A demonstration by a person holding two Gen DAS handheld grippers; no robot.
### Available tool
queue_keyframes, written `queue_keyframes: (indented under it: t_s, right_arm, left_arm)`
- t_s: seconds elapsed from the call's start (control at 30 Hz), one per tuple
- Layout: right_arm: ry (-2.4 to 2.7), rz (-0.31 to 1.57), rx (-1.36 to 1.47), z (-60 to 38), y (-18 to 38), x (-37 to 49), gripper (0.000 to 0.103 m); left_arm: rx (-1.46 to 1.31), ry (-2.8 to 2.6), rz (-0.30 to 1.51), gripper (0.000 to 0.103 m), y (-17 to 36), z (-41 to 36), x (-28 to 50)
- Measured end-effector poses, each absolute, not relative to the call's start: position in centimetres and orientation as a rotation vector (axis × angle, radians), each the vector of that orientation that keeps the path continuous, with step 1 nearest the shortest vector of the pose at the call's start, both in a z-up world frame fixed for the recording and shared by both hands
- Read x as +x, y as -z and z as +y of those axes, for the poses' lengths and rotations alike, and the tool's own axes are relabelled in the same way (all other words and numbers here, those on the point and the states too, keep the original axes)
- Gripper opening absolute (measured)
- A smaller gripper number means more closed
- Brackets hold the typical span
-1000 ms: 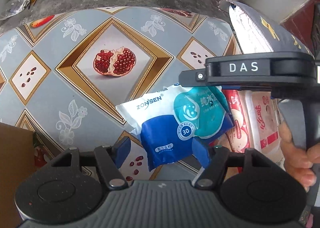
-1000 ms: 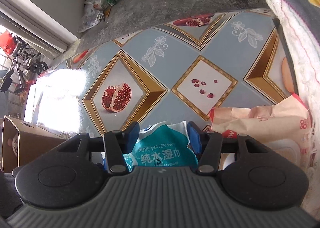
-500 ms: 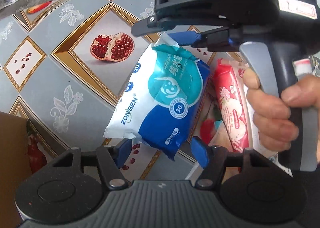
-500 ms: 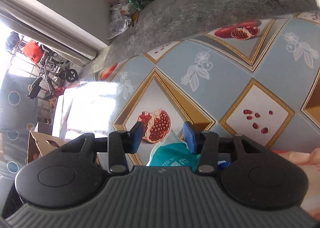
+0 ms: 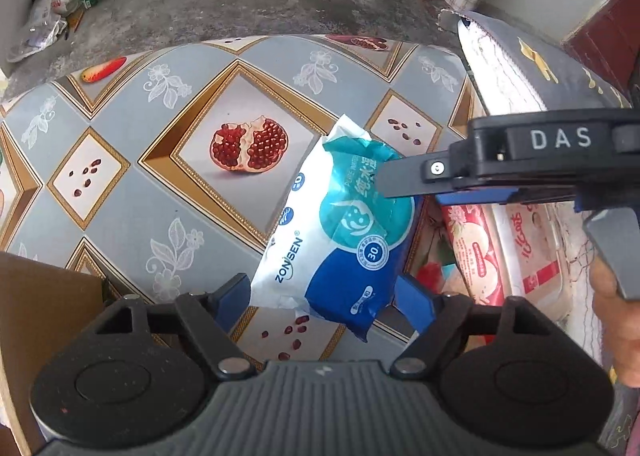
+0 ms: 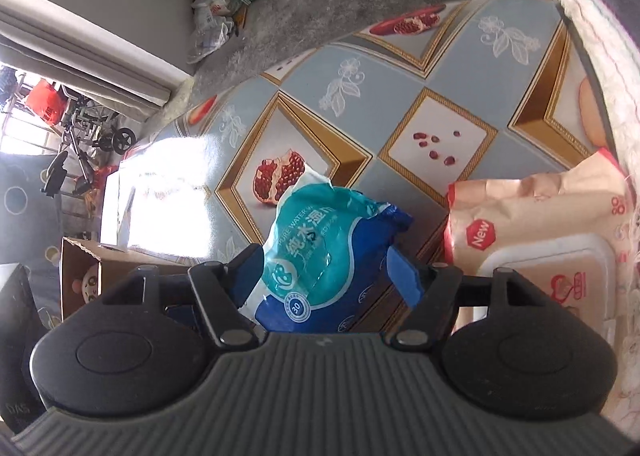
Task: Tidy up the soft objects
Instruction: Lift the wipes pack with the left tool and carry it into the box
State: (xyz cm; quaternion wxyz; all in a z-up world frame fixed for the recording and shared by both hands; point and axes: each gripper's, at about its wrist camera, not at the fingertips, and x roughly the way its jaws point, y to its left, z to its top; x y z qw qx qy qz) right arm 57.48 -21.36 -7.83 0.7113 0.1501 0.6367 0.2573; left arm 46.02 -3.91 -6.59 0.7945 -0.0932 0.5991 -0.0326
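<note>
A blue, teal and white wet-wipes pack [image 5: 340, 232] is held off the table, its top end pinched by my right gripper [image 5: 404, 191], which comes in from the right in the left wrist view. In the right wrist view the pack [image 6: 320, 256] sits between the right gripper's blue fingers [image 6: 404, 280], and the gripper [image 6: 324, 276] is shut on it. My left gripper [image 5: 320, 300] is open, and the pack's lower end hangs between its fingers without being clamped.
A pink wipes pack with a white lid [image 6: 540, 256] and a red-patterned pack [image 5: 476, 252] lie at the right of the pomegranate-print tablecloth [image 5: 160, 175]. A grey cushion [image 5: 532, 67] stands behind them. A cardboard box [image 6: 92, 268] stands at the left edge.
The right gripper has drawn back to the right and lowered with the wipes pack. The pack's lower end now hangs between the left gripper's open fingers.
</note>
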Motion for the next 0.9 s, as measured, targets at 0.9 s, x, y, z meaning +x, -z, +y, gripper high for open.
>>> queue_keyframes:
  t_s: [0.9]
  right_arm:
    - [-0.561,1.413,0.323,-18.6,10.3,59.6,0.047]
  left_arm:
    - [-0.199,0.131,1.42,0.076,10.6,-5.4,49.9]
